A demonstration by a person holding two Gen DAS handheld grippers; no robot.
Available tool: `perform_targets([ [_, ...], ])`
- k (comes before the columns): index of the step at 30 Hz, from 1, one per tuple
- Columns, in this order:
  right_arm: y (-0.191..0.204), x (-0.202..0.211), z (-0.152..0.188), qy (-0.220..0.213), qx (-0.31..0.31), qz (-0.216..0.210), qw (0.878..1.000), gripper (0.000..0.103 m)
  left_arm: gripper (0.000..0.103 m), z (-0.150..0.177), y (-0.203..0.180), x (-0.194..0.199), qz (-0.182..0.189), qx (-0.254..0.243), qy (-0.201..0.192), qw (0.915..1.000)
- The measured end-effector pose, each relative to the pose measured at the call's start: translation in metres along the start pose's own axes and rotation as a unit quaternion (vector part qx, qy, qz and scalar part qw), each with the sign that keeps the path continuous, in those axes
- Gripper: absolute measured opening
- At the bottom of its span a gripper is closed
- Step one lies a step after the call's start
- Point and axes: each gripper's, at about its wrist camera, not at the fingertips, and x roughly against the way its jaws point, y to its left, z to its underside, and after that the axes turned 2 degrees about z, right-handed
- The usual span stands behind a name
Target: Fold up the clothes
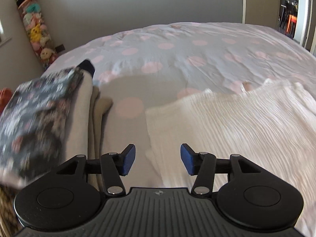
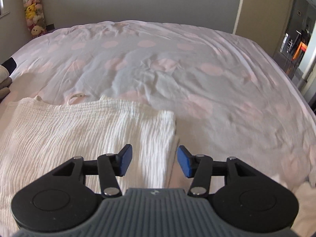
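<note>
A white crinkled garment lies flat on the bed; it also shows in the right wrist view, with a small label loop at its far edge. My left gripper is open and empty, over the garment's left edge. My right gripper is open and empty, over the garment's right edge. A stack of folded clothes with a dark floral piece on top sits to the left.
The bed has a pale duvet with pink dots. A tall column of plush toys stands in the left corner. A doorway opens at the far right. A wicker basket edge shows at lower left.
</note>
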Motion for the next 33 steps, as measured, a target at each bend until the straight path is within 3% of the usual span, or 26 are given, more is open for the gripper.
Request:
perform_targets([
  [8, -0.036, 0.061, 0.106, 0.014, -0.141, -0.016, 0.990, 0.054, 0.049, 0.092, 0.000, 0.052, 0.021, 0.084, 0.004, 0.9962],
  [13, -0.049, 0.074, 0.159, 0.003, -0.202, -0.025, 0.979, 0.054, 0.049, 0.132, -0.014, 0.057, 0.020, 0.070, 0.021, 0.9971],
  [19, -0.043, 0.075, 0.190, -0.007, -0.135, -0.003, 0.991, 0.051, 0.048, 0.152, -0.031, 0.045, 0.007, 0.026, 0.038, 0.9989],
  [23, -0.024, 0.062, 0.191, -0.027, -0.017, 0.050, 0.998, 0.046, 0.044, 0.156, -0.038, 0.034, -0.005, 0.011, 0.042, 0.9991],
  [28, -0.023, 0.047, 0.194, -0.064, 0.003, 0.033, 0.997, 0.044, 0.037, 0.152, -0.044, 0.025, -0.002, -0.008, 0.029, 0.9996],
  [31, -0.023, 0.041, 0.192, -0.070, 0.008, 0.042, 0.997, 0.002, 0.013, 0.147, -0.049, 0.023, 0.005, -0.030, 0.027, 0.9992],
  [32, -0.025, 0.041, 0.192, -0.070, 0.003, 0.045, 0.996, 0.002, 0.005, 0.145, -0.051, 0.022, 0.007, -0.037, 0.027, 0.9989],
  [33, -0.026, 0.045, 0.191, -0.076, -0.004, 0.051, 0.996, 0.002, 0.004, 0.144, -0.052, 0.024, 0.003, -0.045, 0.023, 0.9987],
])
